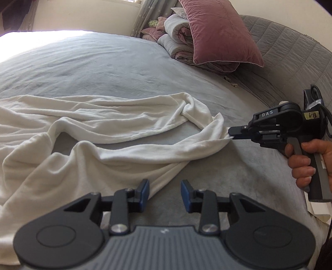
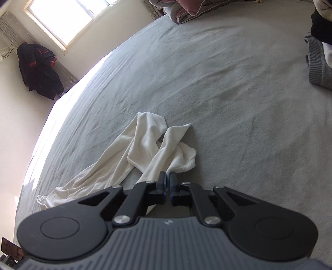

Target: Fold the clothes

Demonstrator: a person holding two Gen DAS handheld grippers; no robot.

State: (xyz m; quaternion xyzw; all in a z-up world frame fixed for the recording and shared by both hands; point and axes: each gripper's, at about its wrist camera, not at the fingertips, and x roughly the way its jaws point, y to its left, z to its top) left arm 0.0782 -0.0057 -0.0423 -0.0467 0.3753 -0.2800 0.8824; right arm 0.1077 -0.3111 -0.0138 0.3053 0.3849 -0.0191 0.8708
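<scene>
A white garment [image 1: 87, 137] lies crumpled on the grey bed sheet [image 1: 103, 68]. My left gripper [image 1: 165, 192] is open just above the sheet, with the garment's near edge under its left finger and nothing between the pads. In the left wrist view my right gripper [image 1: 230, 134] comes in from the right, held by a hand [image 1: 305, 164], and is shut on a corner of the garment. In the right wrist view my right gripper [image 2: 167, 180] has its blue pads together on that white cloth [image 2: 145, 149], which trails away to the left.
A mauve pillow [image 1: 220, 35] leans on folded quilts [image 1: 178, 31] at the head of the bed. A quilted grey headboard [image 1: 290, 54] curves at the right. A grey knit item [image 2: 317, 62] lies at the right. A dark jacket [image 2: 39, 70] hangs under the window [image 2: 64, 18].
</scene>
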